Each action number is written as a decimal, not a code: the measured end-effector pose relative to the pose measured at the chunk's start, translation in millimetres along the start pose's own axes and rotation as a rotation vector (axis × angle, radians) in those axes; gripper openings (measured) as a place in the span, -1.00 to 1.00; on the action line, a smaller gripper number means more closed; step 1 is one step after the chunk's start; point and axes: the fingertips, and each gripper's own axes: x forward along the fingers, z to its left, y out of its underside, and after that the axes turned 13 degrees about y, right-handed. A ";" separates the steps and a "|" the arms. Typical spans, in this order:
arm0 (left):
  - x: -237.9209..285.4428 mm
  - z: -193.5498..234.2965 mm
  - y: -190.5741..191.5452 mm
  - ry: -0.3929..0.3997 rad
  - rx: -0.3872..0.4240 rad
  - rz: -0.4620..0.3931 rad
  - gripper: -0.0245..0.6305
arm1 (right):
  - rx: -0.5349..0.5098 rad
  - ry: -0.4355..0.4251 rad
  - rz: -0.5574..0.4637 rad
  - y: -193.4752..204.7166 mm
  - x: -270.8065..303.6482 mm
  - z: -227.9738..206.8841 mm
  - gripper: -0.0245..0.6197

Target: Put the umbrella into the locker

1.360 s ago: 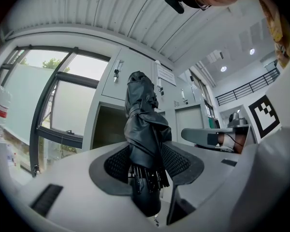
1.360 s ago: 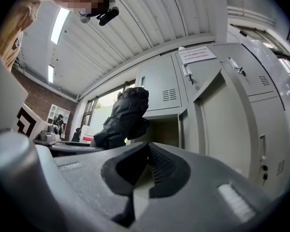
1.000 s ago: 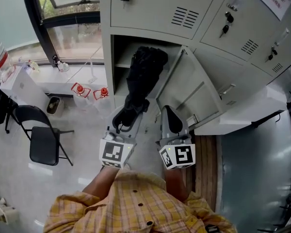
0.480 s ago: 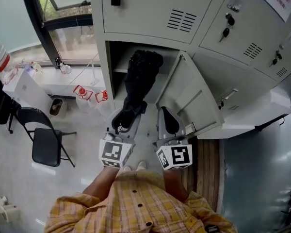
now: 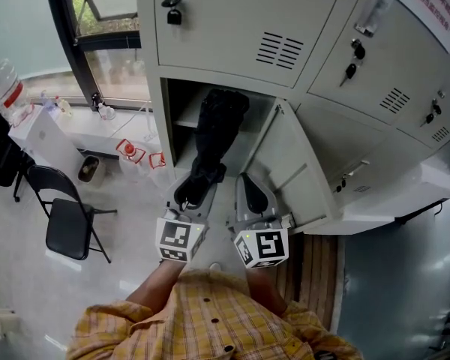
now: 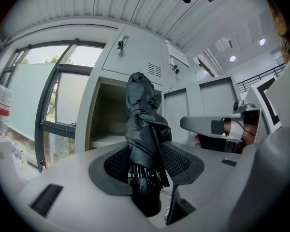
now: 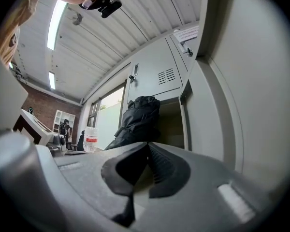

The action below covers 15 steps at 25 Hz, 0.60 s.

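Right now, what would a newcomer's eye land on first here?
The black folded umbrella stands out first, clamped in the left claw with its top at the mouth of the open locker compartment. Next comes the grey door, swung wide to the right of that opening. The right claw sits beside it, shut and empty.

The left forearm point(image 5: 161, 276) and right forearm point(image 5: 264, 282) reach forward side by side, each ending under its gripper's marker cube. The left gripper point(image 5: 197, 188) points about level, its 2 jaws clamped on the lower end of a folded black umbrella point(image 5: 214, 126) — pads pressing into the fabric. The right gripper point(image 5: 249, 190), just beside it, has its jaws closed together with nothing between them.
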 end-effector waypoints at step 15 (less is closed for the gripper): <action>31.9 15.7 23.4 -0.024 -0.087 0.030 -0.34 | 0.049 -0.048 0.017 8.2 7.9 -6.5 -0.93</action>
